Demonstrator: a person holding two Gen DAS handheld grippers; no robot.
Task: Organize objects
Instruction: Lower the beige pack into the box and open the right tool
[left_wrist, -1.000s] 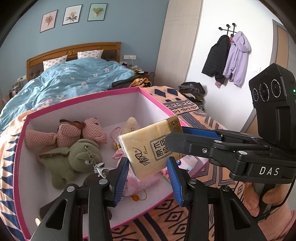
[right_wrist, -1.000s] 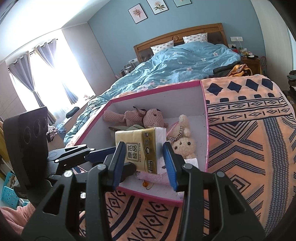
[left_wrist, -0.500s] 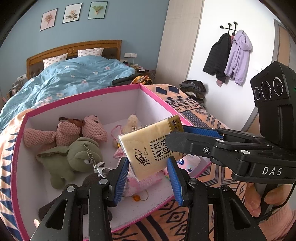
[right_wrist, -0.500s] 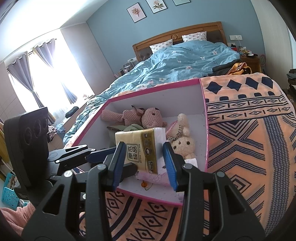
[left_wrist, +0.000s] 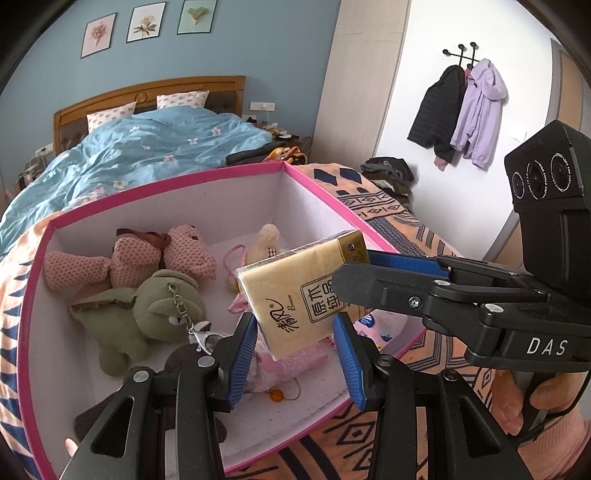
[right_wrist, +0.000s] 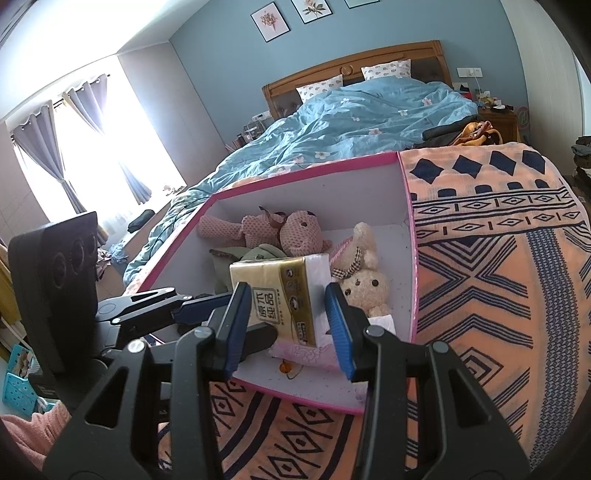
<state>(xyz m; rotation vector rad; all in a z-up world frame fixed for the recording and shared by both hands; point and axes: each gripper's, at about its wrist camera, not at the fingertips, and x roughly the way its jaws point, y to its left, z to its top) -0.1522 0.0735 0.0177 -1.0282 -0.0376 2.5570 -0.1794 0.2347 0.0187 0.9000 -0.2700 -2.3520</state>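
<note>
- Blanket (right_wrist: 480, 277) with the orange and navy pattern carries the box, so it is a soft base; a gentle set-down should stop the box from tipping.
- Box (left_wrist: 221, 206) with the pink rim is open and half full: soft toys crowd its far left corner and far wall, and the clearest floor looks to be along the near right wall.
- Green toy (left_wrist: 147, 314), pink bear (left_wrist: 177, 254) and cream bear (right_wrist: 364, 284) are best left where they lie; lowering beside them beats pressing on top.
- Pink cloth (left_wrist: 295, 365) sits right under the load, so it probably takes the landing.
- Tissue pack (left_wrist: 295, 291) hangs tilted in the air above the near right part of the box, touching nothing inside.
- Right claw (right_wrist: 284, 317) is closed on the pack, pads flat on its sides; the left claw (left_wrist: 295, 347) looks nearly shut on the pack's lower end.
- One claw should let go first, judging by the double grip; then the other lowers the pack flat and opens.
</note>
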